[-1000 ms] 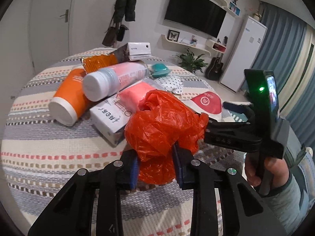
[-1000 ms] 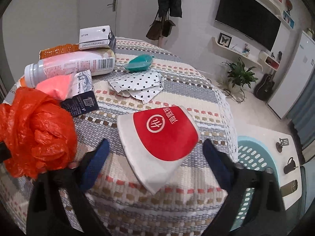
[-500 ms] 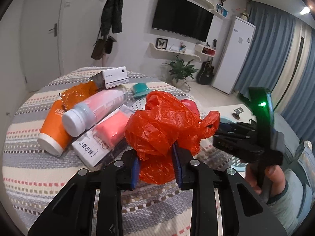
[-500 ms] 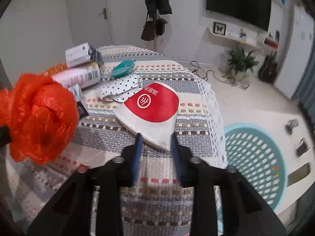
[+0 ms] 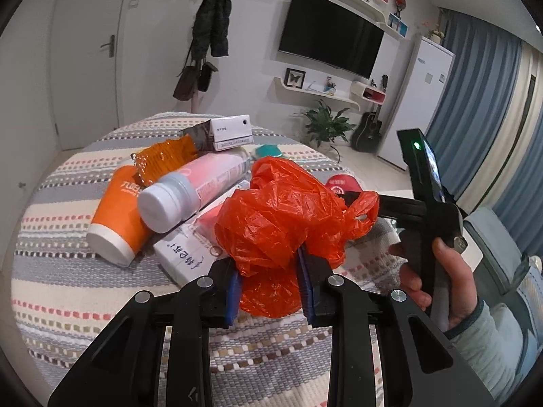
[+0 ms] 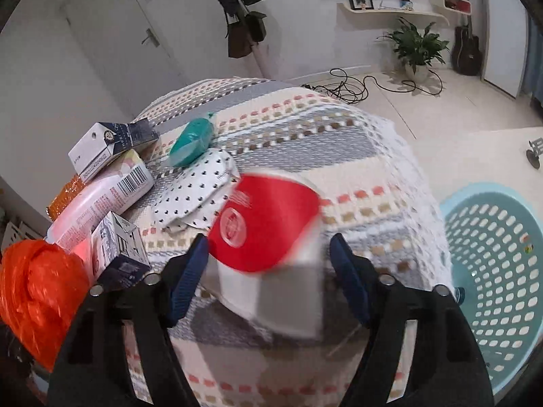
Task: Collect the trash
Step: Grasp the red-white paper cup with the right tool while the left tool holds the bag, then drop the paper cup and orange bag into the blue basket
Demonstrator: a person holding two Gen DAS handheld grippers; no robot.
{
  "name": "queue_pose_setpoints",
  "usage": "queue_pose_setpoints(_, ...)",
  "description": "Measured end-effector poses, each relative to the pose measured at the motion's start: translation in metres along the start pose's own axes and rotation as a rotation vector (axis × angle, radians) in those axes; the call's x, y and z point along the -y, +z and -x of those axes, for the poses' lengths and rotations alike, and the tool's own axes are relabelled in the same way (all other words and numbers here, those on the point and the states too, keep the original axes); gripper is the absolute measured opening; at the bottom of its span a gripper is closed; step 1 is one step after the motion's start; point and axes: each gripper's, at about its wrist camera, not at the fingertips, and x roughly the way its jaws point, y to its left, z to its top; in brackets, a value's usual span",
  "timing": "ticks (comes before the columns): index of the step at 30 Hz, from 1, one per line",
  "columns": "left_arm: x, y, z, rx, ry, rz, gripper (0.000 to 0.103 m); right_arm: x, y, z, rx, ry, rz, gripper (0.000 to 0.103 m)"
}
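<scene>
My left gripper [image 5: 269, 264] is shut on a crumpled orange plastic bag [image 5: 281, 217], held just above the striped tablecloth [image 5: 68, 291]. The same bag [image 6: 37, 291] shows at the left edge of the right wrist view. A flattened red-and-white paper cup [image 6: 268, 224] lies near the table's right edge, blurred, between the blue pads of my right gripper [image 6: 268, 268]. Those jaws are opening; a gap shows beside the right pad. A hand [image 5: 441, 271] holds that gripper to the right of the bag.
An orange cup [image 5: 115, 213], a pink bottle [image 5: 190, 190], a white box [image 5: 230, 132] and a small carton [image 6: 118, 247] crowd the left of the table. A polka-dot wrapper [image 6: 193, 196] and a teal packet [image 6: 191, 139] lie behind the cup. A teal basket [image 6: 492, 271] stands on the floor, right.
The right gripper narrowed its jaws, rolled, then moved up to the red-and-white cup with its jaws wider, so the cup now lies between them. The left gripper kept its hold on the bag.
</scene>
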Motion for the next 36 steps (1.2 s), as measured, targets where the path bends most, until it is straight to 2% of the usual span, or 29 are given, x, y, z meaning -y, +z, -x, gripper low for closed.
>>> queue_pose_setpoints(1,0.002,-0.001,0.000,-0.002,-0.001,-0.001,0.026,-0.003,0.001,-0.002,-0.006,0.018,0.003,0.050)
queue_pose_setpoints(2,0.002,-0.001,-0.001,-0.003,-0.001,-0.003,0.026,-0.008,0.003,-0.002,-0.008,0.040,0.008,0.046)
queue_pose_setpoints(4,0.004,0.000,-0.002,-0.003,-0.001,-0.008,0.026,-0.014,0.005,0.000,0.003,0.044,0.027,0.032)
queue_pose_setpoints(7,0.007,0.005,-0.005,-0.004,-0.002,-0.010,0.026,-0.024,0.004,0.007,0.035,0.028,0.063,0.021)
queue_pose_setpoints(11,0.016,0.017,-0.011,0.007,0.000,-0.040,0.026,-0.022,0.003,0.024,0.101,0.013,0.069,0.021)
queue_pose_setpoints(16,0.049,0.042,-0.024,0.021,-0.017,-0.115,0.026,0.008,0.004,0.060,0.192,-0.023,0.035,0.021)
queue_pose_setpoints(20,0.086,0.061,-0.044,0.016,-0.068,-0.168,0.026,0.045,0.004,0.090,0.262,-0.092,-0.001,0.021)
queue_pose_setpoints(24,0.123,0.070,-0.071,-0.007,-0.128,-0.201,0.026,0.086,-0.001,0.107,0.294,-0.192,-0.048,0.021)
queue_pose_setpoints(28,0.152,0.072,-0.106,-0.056,-0.189,-0.206,0.026,0.129,-0.011,0.108,0.285,-0.261,-0.121,0.021)
queue_pose_setpoints(36,0.187,0.047,-0.167,-0.182,-0.253,-0.241,0.027,0.203,-0.045,0.072,0.147,-0.317,-0.280,0.023)
